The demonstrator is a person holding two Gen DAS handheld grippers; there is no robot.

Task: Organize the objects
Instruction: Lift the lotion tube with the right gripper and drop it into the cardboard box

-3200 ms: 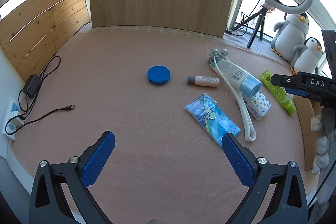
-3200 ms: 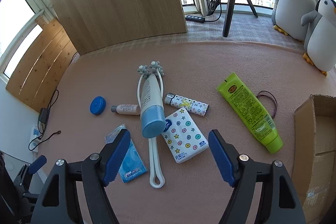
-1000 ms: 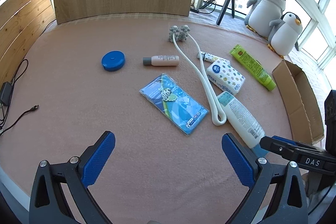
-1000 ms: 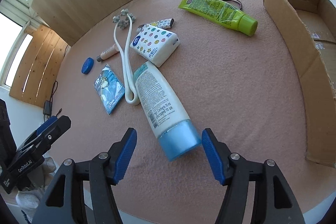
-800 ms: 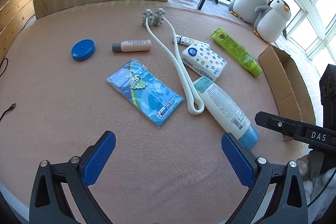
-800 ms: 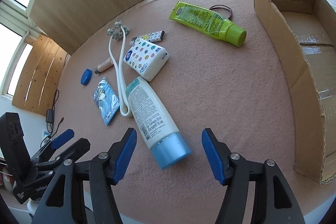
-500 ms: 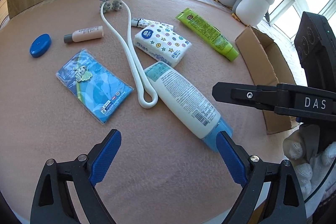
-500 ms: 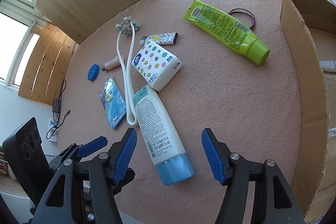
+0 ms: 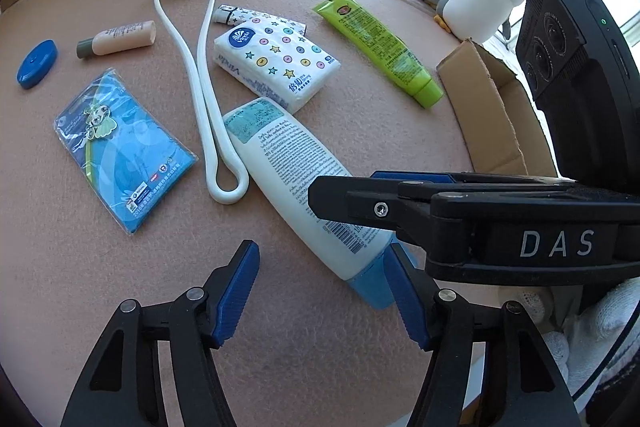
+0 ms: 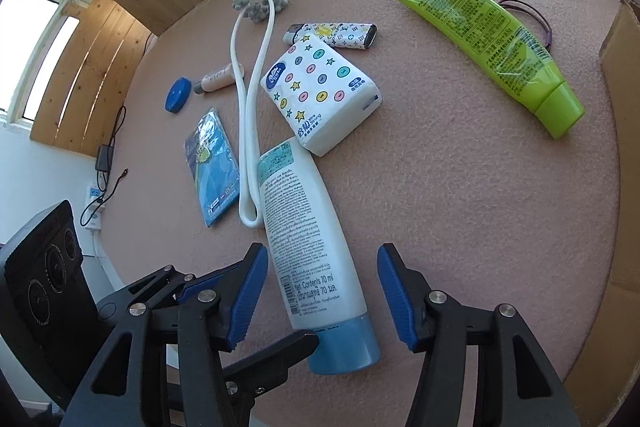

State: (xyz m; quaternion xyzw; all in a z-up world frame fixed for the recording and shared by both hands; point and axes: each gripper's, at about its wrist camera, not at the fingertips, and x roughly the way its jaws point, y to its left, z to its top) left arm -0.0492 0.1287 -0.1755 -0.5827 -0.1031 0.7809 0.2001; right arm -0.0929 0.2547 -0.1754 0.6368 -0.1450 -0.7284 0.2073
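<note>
My two hand-held grippers, left [image 9: 322, 291] and right [image 10: 322, 297], both gape apart around one white tube [image 10: 308, 243] lying on the desk [image 10: 460, 187], beside one tissue pack [image 10: 320, 95] and, I think, one lighter [image 10: 336, 33].

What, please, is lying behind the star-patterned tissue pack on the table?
Behind the tissue pack lies a patterned lighter, its metal end and dark end showing. The pack's far edge covers part of its side, so whether they touch cannot be told.
</note>
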